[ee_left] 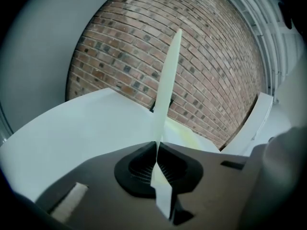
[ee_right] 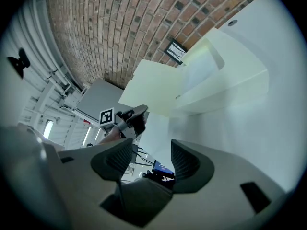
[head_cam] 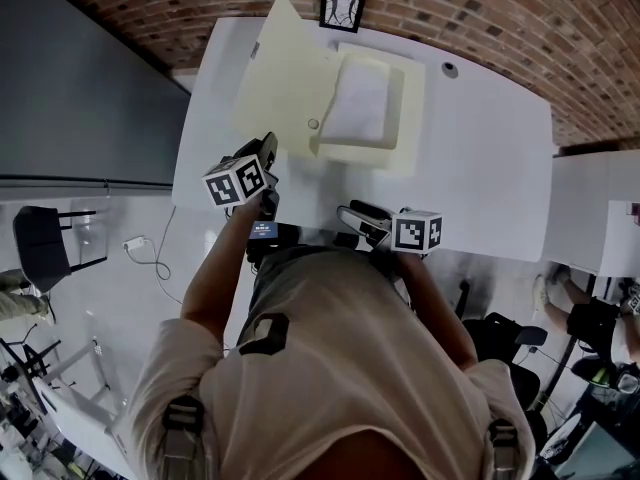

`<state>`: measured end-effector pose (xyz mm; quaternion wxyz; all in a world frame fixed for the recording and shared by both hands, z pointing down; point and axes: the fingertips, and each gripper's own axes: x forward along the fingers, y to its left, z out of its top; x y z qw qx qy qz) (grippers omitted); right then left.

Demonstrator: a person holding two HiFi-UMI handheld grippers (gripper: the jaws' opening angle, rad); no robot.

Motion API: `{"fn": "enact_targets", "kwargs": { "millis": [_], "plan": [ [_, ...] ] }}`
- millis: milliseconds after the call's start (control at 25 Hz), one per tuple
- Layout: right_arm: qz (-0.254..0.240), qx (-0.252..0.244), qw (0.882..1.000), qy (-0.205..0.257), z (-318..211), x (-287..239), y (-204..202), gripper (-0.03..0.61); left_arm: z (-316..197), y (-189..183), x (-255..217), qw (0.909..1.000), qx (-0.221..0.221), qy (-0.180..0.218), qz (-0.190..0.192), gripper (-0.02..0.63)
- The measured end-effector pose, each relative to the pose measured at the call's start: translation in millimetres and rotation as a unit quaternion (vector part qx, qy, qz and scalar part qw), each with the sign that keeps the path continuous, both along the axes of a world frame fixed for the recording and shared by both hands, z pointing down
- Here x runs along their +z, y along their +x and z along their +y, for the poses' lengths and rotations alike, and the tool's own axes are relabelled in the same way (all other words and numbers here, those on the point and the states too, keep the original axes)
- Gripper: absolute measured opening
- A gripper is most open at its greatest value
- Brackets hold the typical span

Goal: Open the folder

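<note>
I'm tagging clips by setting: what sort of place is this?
Probably an office or lab workspace: a white table beside a brick wall, a black chair nearby, and a yellowish folder on the table.

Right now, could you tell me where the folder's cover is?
Head view: the cover stands raised left of the papers, clamped in the left gripper.

Right of the folder I have bare worktop, open for my right gripper. The raised cover blocks the left side. The far edge is closed by a framed marker and brick wall; a small round fitting, perhaps a grommet, lies near that corner.
</note>
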<state>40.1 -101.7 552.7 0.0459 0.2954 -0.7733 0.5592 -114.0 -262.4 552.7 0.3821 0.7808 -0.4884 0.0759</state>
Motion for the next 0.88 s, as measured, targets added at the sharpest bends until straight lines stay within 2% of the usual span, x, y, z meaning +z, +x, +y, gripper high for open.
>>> {"fn": "enact_targets", "kwargs": {
  "millis": [120, 320, 520, 880],
  "plan": [
    [-0.004, -0.003, 1.000, -0.003, 3, -1, -5, 0.241, 1, -9, 10, 0.9997, -0.008, -0.010, -0.020, 0.005],
    [-0.014, -0.001, 1.000, -0.014, 6, -1, -11, 0.239, 2, -20, 29, 0.9963, -0.004, -0.021, -0.084, 0.005],
    [-0.013, -0.009, 1.000, -0.019, 10, 1, -19, 0.239, 1, -28, 40, 0.9929, -0.011, -0.033, -0.113, 0.009],
    [-0.014, -0.017, 0.999, -0.026, 13, 5, -32, 0.239, -3, -42, 54, 0.9832, -0.006, -0.043, -0.177, 0.067]
  ]
}}
